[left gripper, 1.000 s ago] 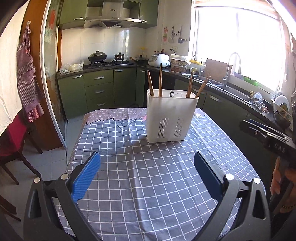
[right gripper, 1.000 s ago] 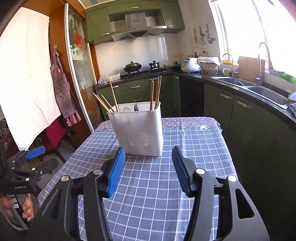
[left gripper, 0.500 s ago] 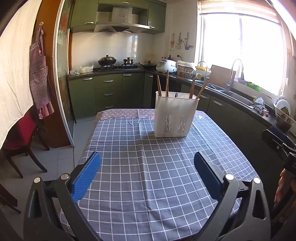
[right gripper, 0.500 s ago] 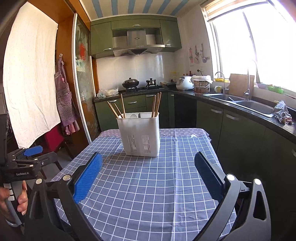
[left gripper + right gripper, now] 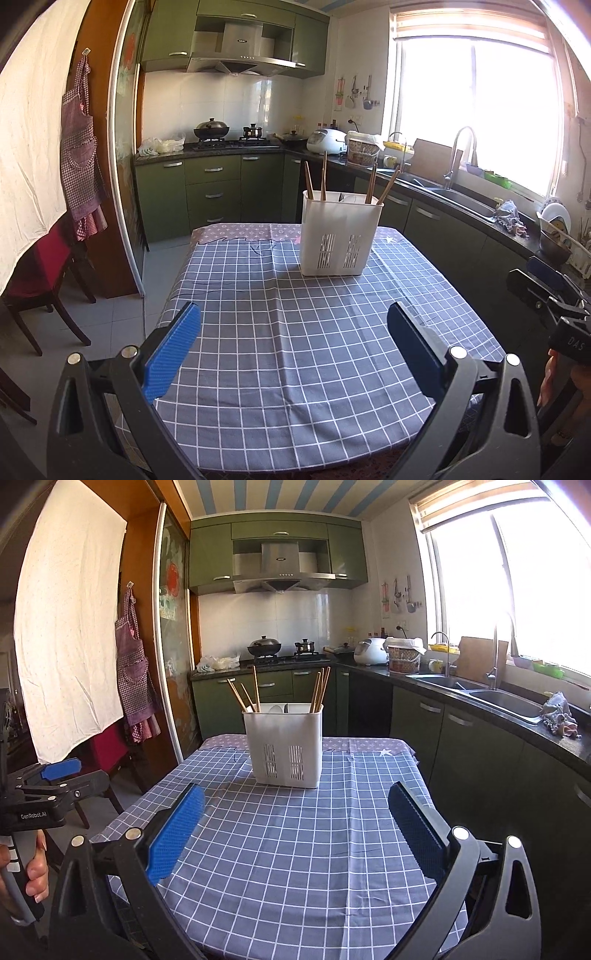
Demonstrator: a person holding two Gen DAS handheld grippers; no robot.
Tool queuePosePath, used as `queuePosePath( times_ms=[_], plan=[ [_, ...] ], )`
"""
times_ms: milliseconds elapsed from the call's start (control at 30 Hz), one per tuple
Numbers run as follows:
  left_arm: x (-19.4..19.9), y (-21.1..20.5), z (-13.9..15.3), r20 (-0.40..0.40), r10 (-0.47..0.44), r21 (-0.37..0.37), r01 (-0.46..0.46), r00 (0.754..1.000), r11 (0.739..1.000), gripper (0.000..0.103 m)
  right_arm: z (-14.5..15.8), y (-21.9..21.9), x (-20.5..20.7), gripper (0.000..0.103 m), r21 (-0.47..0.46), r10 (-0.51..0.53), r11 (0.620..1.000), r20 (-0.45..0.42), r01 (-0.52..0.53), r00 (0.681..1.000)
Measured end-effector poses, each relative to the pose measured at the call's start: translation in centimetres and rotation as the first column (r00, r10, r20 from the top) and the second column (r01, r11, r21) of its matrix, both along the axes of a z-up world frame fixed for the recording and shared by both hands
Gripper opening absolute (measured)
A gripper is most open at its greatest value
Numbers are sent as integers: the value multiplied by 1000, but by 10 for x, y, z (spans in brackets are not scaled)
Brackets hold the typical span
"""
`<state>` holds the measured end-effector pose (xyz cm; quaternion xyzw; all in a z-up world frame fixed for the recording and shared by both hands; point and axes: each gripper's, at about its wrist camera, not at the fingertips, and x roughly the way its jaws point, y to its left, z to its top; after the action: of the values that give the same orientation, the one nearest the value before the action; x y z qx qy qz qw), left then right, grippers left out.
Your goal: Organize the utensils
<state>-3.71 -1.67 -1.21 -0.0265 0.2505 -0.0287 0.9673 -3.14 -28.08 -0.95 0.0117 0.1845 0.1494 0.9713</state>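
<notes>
A white slotted utensil holder [image 5: 340, 236] stands on the far part of the table with the checked cloth [image 5: 295, 332]; it also shows in the right wrist view [image 5: 285, 745]. Several wooden chopsticks [image 5: 386, 184] [image 5: 318, 687] and a fork stand upright in it. My left gripper [image 5: 293, 328] is open and empty over the near half of the table. My right gripper [image 5: 296, 810] is open and empty, well short of the holder.
Green kitchen cabinets [image 5: 214, 192] and a counter with a sink [image 5: 506, 701] run along the back and right. A red chair [image 5: 40, 273] stands left of the table. The left gripper shows at the left edge of the right wrist view [image 5: 55, 775].
Both grippers have pulled back from the holder and risen, so it looks smaller and farther. The right gripper's jaws have opened wide from a narrower gap.
</notes>
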Motion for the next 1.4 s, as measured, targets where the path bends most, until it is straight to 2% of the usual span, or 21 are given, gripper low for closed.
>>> queuePosePath(
  times_ms=[467, 1400],
  plan=[
    [-10, -1, 7, 24, 11, 22, -12, 1000, 1000, 96, 3, 7, -3, 98, 5, 14, 1000, 5, -14, 1000],
    [-11, 2, 10, 16, 15, 4, -15, 1000, 1000, 96, 1, 11, -3, 98, 12, 23, 1000, -5, -23, 1000]
  ],
)
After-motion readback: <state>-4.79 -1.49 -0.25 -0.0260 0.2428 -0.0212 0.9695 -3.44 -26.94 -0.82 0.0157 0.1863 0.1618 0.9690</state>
